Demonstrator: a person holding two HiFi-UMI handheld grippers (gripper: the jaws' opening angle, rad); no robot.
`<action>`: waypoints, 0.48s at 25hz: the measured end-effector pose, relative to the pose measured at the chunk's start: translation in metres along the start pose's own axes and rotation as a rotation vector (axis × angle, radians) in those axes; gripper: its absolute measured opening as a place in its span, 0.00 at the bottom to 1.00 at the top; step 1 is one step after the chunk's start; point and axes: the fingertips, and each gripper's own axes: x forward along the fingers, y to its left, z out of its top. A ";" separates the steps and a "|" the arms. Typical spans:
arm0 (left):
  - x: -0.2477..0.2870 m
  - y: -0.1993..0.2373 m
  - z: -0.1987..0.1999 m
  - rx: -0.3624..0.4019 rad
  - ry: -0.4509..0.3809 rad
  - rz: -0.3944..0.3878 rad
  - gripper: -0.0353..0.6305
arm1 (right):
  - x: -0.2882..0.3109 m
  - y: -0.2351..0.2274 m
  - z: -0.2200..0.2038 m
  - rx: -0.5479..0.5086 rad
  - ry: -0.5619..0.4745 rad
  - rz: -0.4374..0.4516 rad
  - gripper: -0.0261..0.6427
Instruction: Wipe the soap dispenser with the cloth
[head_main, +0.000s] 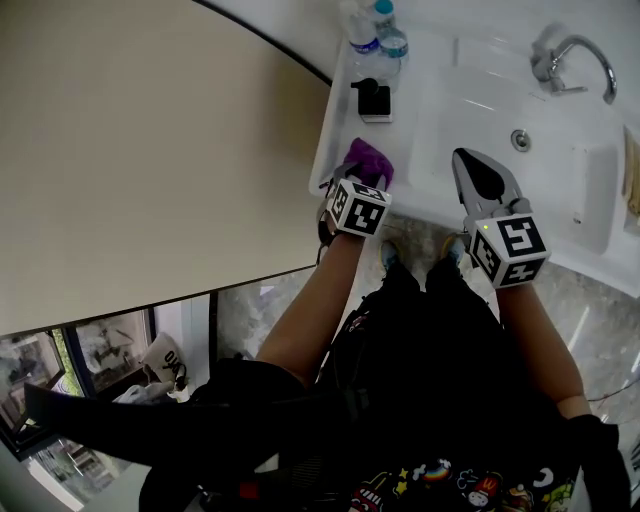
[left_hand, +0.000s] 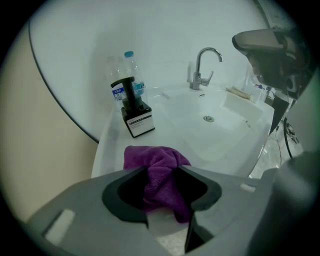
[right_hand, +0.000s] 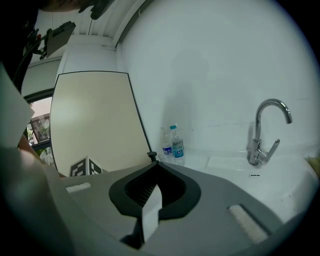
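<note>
Left gripper view: left tongs (left_hand: 162, 169) clamp the purple cloth (left_hand: 150, 156); the soap dispenser (left_hand: 135, 114) stands upright on the counter (left_hand: 106, 147) ahead, slightly left, nearer them than the closed, empty right tongs (right_hand: 156, 165).

The person wore black: a top with black sleeves (head_main: 598, 452) ending above bare forearms, and dark clothing down the front dotted with small bright cartoon prints (head_main: 438, 474), a rainbow among them. The left gripper (head_main: 354, 172) and the right gripper (head_main: 470, 158) had smooth grey plastic shells with black ribbed hollows behind the jaws. Each carried a white cube printed with black square markers, the left cube (head_main: 357, 208) and the right cube (head_main: 508, 250), the latter showing a tiny green light (head_main: 487, 228).
</note>
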 end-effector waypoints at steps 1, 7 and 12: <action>0.001 0.000 0.000 -0.002 0.002 -0.003 0.34 | -0.001 -0.001 0.000 0.002 -0.002 0.000 0.08; 0.004 -0.001 0.001 -0.022 -0.009 -0.019 0.28 | -0.002 -0.007 0.002 0.012 -0.016 -0.003 0.08; 0.000 0.001 0.005 -0.073 -0.062 -0.021 0.21 | -0.002 -0.008 0.003 0.018 -0.019 -0.002 0.08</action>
